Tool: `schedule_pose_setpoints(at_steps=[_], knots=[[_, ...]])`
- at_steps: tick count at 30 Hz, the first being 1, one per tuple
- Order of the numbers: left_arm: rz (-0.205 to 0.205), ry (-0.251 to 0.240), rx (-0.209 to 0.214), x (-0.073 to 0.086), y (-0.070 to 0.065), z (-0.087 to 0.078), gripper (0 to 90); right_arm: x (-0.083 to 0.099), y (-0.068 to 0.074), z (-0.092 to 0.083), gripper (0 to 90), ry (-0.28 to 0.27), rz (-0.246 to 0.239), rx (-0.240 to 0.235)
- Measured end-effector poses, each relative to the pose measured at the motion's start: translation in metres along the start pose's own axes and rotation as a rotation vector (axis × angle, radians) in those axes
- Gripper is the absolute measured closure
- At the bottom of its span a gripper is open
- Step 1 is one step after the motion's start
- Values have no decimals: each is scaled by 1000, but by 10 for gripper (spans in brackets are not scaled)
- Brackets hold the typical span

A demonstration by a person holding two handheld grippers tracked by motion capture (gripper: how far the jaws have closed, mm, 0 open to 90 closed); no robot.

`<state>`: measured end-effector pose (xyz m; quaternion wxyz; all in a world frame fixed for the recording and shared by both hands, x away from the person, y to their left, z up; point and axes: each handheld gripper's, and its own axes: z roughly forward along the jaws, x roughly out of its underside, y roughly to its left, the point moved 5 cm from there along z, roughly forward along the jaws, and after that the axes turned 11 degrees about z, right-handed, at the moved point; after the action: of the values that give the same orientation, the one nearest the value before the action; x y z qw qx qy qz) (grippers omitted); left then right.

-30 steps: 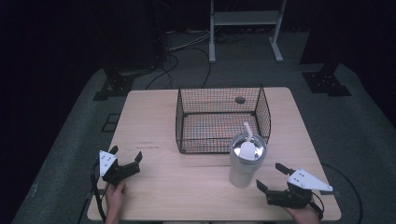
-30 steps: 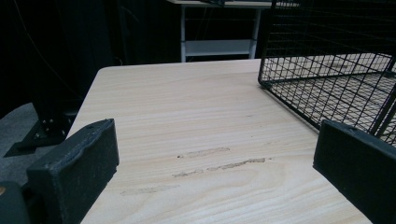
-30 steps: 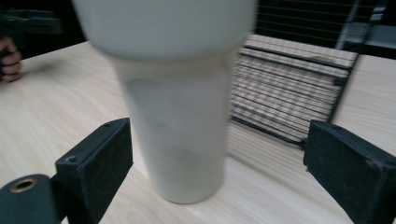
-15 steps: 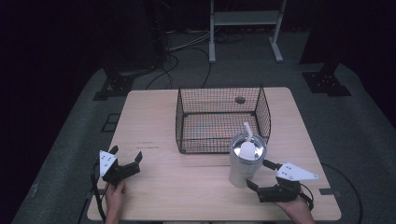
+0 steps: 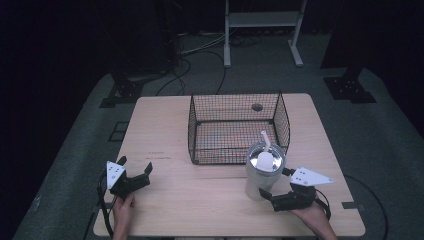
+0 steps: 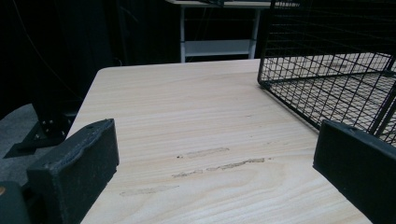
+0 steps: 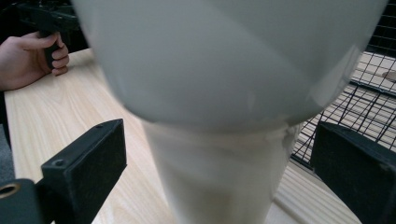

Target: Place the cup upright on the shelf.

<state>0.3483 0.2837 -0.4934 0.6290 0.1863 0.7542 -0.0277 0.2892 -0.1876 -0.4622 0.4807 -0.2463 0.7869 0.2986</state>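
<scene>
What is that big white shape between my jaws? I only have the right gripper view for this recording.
Observer: It's a white tumbler with a straw and a shiny lid, standing upright on the table.
Operator: Is the right gripper closed on it?
Observer: No. The right gripper is open, its jaws either side of the tumbler's narrow base with gaps showing.
Operator: Where is the wire basket?
Observer: The basket stands just behind the tumbler, at the table's middle.
Operator: And the other gripper?
Observer: The left gripper is open near the table's front left corner, nothing between its jaws.
</scene>
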Motion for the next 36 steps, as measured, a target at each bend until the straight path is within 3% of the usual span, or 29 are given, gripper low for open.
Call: schedule_pose_setpoints(at_steps=[9,36], knots=[[0,0,0,0,0,0,0,-8,1,14,29,-17,-15,-41],[1,-1,1,0,0,0,0,-11,0,30,62,-78,-31,-61]])
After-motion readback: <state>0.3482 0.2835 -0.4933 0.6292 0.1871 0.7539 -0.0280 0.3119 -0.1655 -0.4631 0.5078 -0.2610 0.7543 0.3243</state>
